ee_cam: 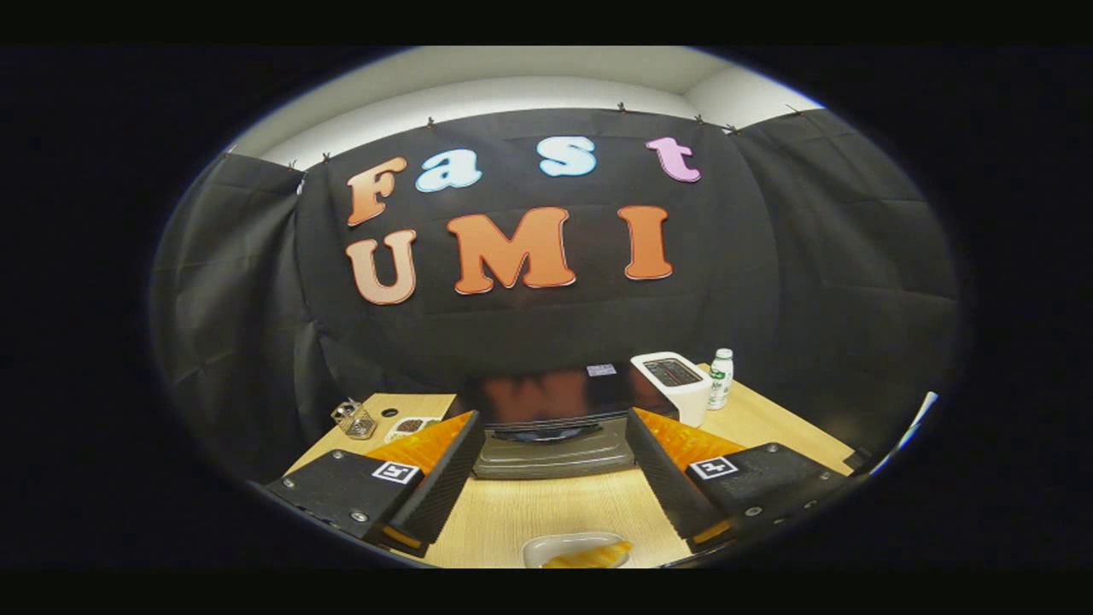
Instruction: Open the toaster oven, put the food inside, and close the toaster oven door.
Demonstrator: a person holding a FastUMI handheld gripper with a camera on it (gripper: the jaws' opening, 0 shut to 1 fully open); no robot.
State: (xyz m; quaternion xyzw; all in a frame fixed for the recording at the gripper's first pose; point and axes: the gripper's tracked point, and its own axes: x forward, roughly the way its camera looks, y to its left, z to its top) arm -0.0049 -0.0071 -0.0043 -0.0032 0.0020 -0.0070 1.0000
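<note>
A toaster oven [555,427] with a glossy black top and a metal front stands on the wooden table [546,512], beyond my fingers and centred between them. Its door looks closed. A white dish [574,547] holding yellow-orange food [589,559] sits on the table close below, between the fingers' bases. My gripper [552,427] is open wide above the table, with nothing between its fingers.
A white toaster [675,384] and a small clear bottle [720,377] stand to the right of the oven. To the oven's left are a small glass jar [354,418] and a small dish [410,425] of dark bits.
</note>
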